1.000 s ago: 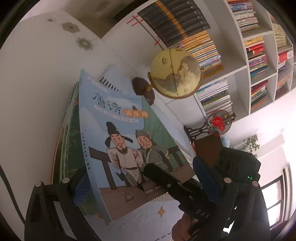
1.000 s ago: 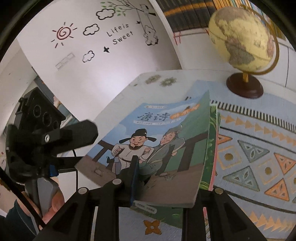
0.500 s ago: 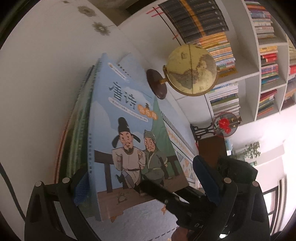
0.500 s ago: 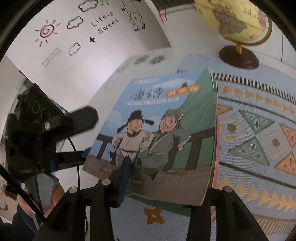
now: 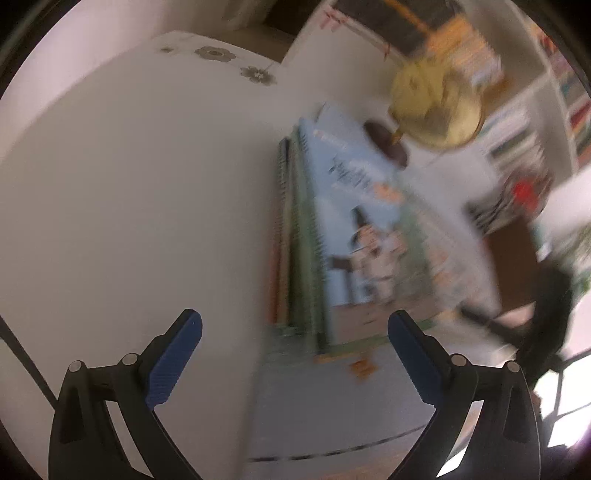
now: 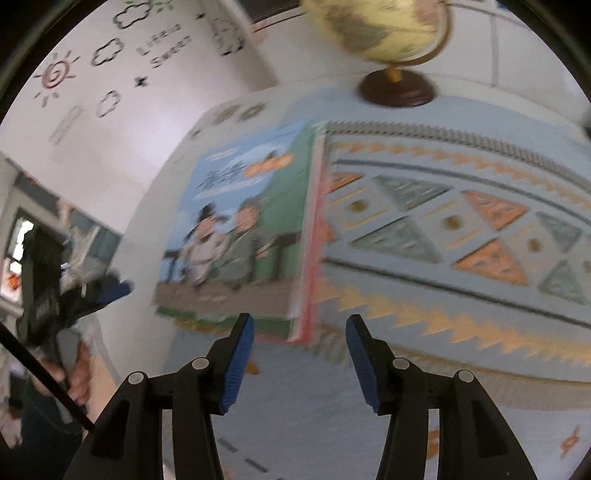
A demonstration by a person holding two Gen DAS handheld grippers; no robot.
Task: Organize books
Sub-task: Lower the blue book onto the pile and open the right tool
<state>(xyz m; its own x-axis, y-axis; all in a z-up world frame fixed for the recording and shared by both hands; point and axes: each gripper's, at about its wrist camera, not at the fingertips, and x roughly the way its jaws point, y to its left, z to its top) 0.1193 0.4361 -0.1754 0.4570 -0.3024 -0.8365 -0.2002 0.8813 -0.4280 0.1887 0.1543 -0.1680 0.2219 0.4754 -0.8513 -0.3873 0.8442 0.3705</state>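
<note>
A stack of thin books lies flat on the table, topped by a blue picture book (image 6: 240,225) showing two cartoon men; it also shows blurred in the left wrist view (image 5: 362,236). My right gripper (image 6: 299,360) is open and empty, just short of the stack's near edge. My left gripper (image 5: 295,354) is open and empty, to the left of the stack, with its spines (image 5: 295,240) ahead. The left gripper also shows at the far left of the right wrist view (image 6: 55,295).
A yellow globe (image 6: 395,33) on a dark round base stands behind the stack. A patterned blue table mat (image 6: 461,229) spreads to the right. White bookshelves (image 5: 535,92) full of books line the wall behind. The white tabletop (image 5: 129,203) extends left.
The right gripper let go of the top picture book, which now lies flat on the stack. Both grippers have pulled back from the stack and stand open.
</note>
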